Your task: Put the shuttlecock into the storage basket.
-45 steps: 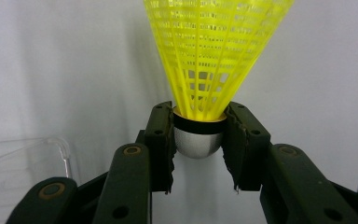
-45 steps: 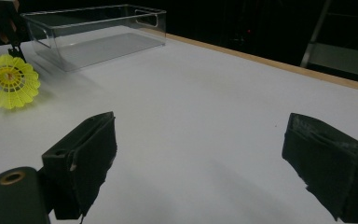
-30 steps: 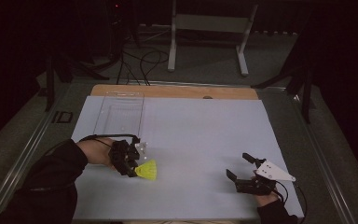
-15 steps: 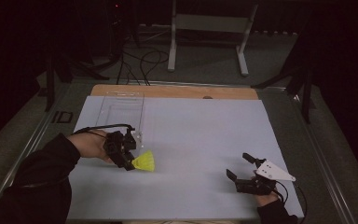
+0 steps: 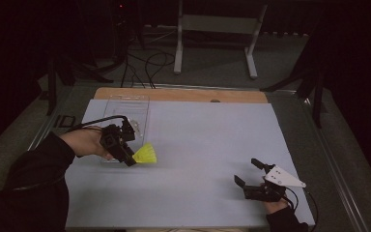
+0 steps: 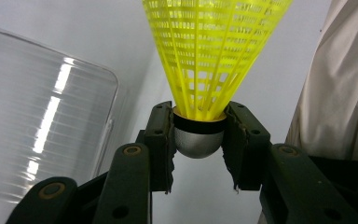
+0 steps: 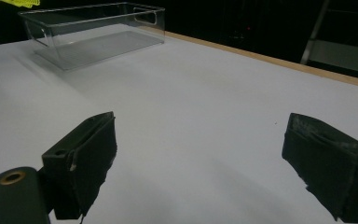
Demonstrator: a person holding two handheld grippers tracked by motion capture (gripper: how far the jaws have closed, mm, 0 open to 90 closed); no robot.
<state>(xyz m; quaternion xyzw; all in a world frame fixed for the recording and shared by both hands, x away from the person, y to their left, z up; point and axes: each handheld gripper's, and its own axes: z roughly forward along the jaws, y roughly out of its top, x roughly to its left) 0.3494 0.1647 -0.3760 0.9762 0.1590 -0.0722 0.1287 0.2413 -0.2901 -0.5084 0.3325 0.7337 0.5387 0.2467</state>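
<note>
Since a second ago, the left gripper (image 5: 125, 151) has carried the yellow shuttlecock (image 5: 145, 154) toward ten o'clock, jaws clamped on its cap. Right gripper (image 5: 257, 175) rests at five o'clock, jaws apart. Dropping it into the clear bin (image 5: 125, 113) probably remains.

A yellow plastic mesh-skirted shuttlecock (image 6: 214, 51) is seen clamped between the matt black, rough-edged pads (image 6: 161, 144) of the left gripper (image 6: 199, 140); its rounded nose looks like smooth, satin silver metal. Just beside those fingers, a clear glossy plastic tray (image 6: 42, 116) is lit with streaks. A matt white sheet (image 7: 205, 107) lies beneath the right gripper's (image 7: 205, 168) worn black pads, edged by bare wood (image 5: 174, 94).
</note>
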